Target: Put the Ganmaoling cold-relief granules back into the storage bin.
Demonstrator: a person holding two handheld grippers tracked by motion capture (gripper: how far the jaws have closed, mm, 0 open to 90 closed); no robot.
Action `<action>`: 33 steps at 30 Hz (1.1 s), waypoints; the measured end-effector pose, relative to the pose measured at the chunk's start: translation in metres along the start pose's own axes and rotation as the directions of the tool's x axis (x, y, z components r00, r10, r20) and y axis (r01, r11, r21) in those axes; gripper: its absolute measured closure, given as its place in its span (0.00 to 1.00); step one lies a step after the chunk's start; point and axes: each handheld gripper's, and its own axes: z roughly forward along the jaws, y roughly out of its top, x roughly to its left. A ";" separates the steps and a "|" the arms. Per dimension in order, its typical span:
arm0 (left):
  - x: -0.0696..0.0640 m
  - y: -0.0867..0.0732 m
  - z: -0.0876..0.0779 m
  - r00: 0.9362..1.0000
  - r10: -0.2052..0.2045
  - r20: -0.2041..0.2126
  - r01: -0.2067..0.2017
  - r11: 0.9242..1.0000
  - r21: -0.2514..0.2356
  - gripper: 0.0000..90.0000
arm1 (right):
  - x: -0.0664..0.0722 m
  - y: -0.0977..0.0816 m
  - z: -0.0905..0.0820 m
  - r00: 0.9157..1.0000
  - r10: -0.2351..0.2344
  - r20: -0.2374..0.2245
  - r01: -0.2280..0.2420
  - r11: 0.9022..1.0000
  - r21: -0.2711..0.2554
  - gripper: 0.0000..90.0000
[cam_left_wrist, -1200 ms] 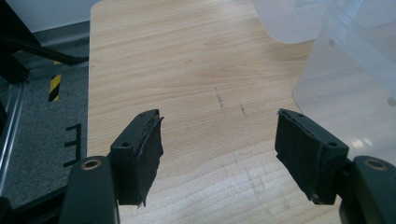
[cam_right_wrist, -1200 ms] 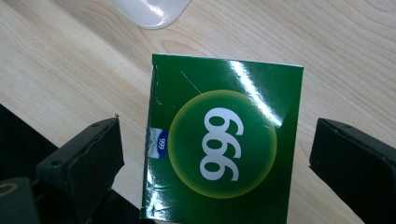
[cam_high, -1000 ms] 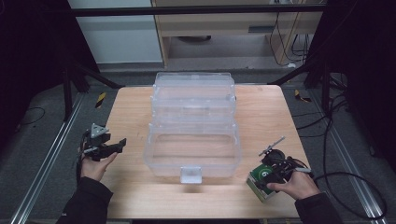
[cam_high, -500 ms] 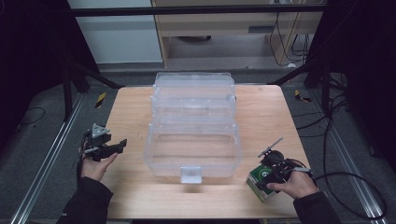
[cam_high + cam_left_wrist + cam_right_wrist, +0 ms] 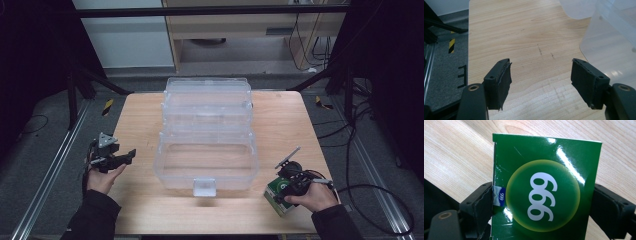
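Two hand-held grippers flank a clear plastic organiser box (image 5: 207, 135) standing mid-worktop (image 5: 140, 120). The right hand-held gripper (image 5: 286, 190), jaws just closing, brackets a green carton (image 5: 546, 190) at the near right corner. The left hand-held gripper (image 5: 117, 157) gapes empty; the organiser stands between them.

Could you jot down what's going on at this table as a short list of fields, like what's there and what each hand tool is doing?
Surface: wooden table
Centre: clear plastic organiser box, opened out in tiers, nothing visible inside
Right gripper: near the table's front right corner; jaws have just been closing around a green box marked 999, pads at both its sides
Left gripper: at the table's left edge, jaws apart, nothing between them
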 end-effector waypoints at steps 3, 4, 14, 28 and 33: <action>0.000 0.000 0.000 1.000 0.001 0.000 -0.001 1.000 0.001 0.35 | 0.001 0.001 0.000 1.000 0.017 -0.003 -0.016 1.000 0.011 0.16; 0.000 0.000 0.000 1.000 0.002 0.001 -0.002 1.000 0.001 0.35 | 0.000 0.001 0.000 1.000 0.014 -0.003 -0.014 1.000 0.012 0.16; -0.001 0.000 0.000 1.000 0.003 0.003 -0.003 1.000 0.003 0.35 | 0.001 0.002 -0.002 1.000 -0.006 0.003 0.006 1.000 0.028 0.19; -0.002 0.000 0.001 1.000 0.006 0.005 -0.006 1.000 0.006 0.35 | 0.000 0.001 -0.018 1.000 -0.023 0.015 0.023 1.000 -0.012 0.20; -0.002 0.000 0.001 1.000 0.010 0.007 -0.010 1.000 0.008 0.35 | -0.001 0.000 -0.024 1.000 -0.018 0.018 0.018 0.999 -0.029 0.20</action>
